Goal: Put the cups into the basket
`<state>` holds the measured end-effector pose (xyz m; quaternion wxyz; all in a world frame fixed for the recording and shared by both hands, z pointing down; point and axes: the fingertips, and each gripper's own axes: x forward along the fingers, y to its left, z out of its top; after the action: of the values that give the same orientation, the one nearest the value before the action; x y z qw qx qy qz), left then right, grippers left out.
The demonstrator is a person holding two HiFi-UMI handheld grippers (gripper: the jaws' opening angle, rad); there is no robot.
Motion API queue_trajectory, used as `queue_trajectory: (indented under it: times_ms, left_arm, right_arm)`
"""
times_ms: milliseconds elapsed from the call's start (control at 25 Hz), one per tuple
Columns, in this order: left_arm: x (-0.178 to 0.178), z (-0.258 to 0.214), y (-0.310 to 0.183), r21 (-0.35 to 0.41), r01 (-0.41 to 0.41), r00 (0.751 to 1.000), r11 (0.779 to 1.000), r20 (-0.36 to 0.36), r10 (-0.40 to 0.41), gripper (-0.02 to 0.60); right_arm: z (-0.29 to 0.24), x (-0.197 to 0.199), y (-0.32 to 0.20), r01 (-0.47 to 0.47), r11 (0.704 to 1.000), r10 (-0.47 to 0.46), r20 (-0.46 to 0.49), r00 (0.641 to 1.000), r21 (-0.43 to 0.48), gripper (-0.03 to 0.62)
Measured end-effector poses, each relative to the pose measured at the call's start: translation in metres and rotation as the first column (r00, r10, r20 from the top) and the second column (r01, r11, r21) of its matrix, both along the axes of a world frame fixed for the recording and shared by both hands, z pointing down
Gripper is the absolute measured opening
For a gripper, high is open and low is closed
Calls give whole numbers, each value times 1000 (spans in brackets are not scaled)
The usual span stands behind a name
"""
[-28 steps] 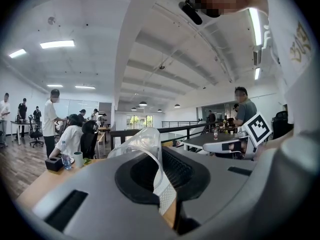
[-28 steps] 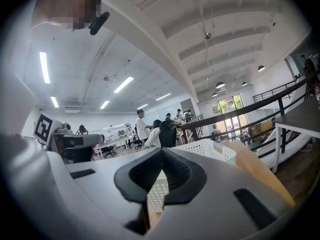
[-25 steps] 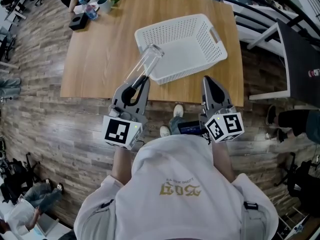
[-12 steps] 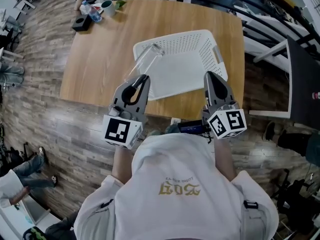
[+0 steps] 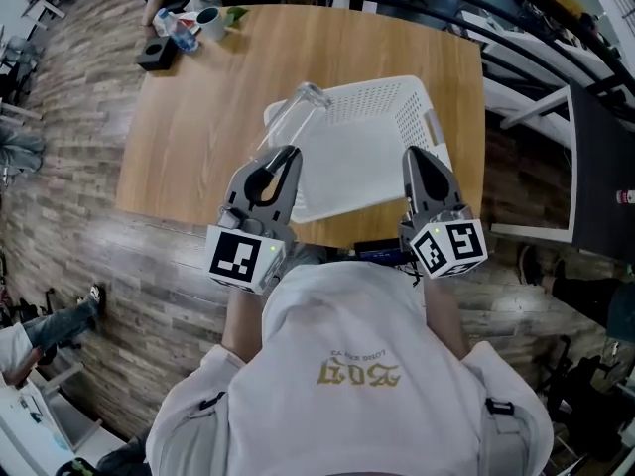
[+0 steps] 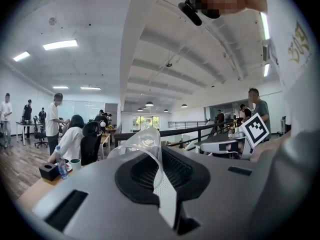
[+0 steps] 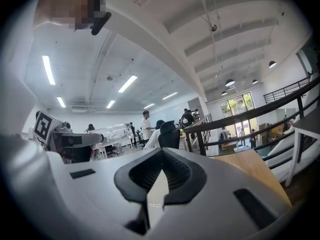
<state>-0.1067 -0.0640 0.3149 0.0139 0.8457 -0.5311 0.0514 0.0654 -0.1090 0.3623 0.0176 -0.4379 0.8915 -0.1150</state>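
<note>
1. The table (image 5: pixel 198 137) lies ahead of and below both claws, which are held near its near edge.
2. The basket (image 5: pixel 417 92) sits on the table just ahead of the claws. Its body lies between their two lines of reach, and its near left corner is just beyond the left claw's tips.
3. The left claw (image 5: pixel 283 157) is clamped on a clear cup, its jaws pressed against the cup's sides, as the left gripper view shows.
4. The right claw (image 5: pixel 417 159) has its jaws drawn together with nothing between them. It is level with the left claw, with the basket's right end just ahead of it.
5. The cup (image 5: pixel 288 119) juts forward out of the left claw. In the head view its far end shows over the basket's near left corner.
6. A mug (image 5: pixel 207 18), a bottle (image 5: pixel 181 30) and a black box (image 5: pixel 157 55) sit at the table's far left corner, well ahead and left of the left claw.
</note>
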Motion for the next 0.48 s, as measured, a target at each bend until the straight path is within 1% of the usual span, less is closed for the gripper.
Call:
queue_trajectory:
  times_ms: [120, 280, 480]
  left_arm:
    - [-5, -4, -15, 1, -20, 1000, 1000, 4, 20, 25]
    - [-10, -13, -26, 22, -59, 998, 998, 4, 59, 25]
    - [-20, -13, -43, 10, -84, 996, 996, 2, 84, 24]
  right_arm:
    - [-3, -6, -10, -27, 1000, 27, 10, 1000, -5, 11]
    - [-5, -15, -16, -44, 999, 44, 7, 999, -7, 11]
    - [-10, -24, -26, -67, 998, 67, 1, 998, 5, 11]
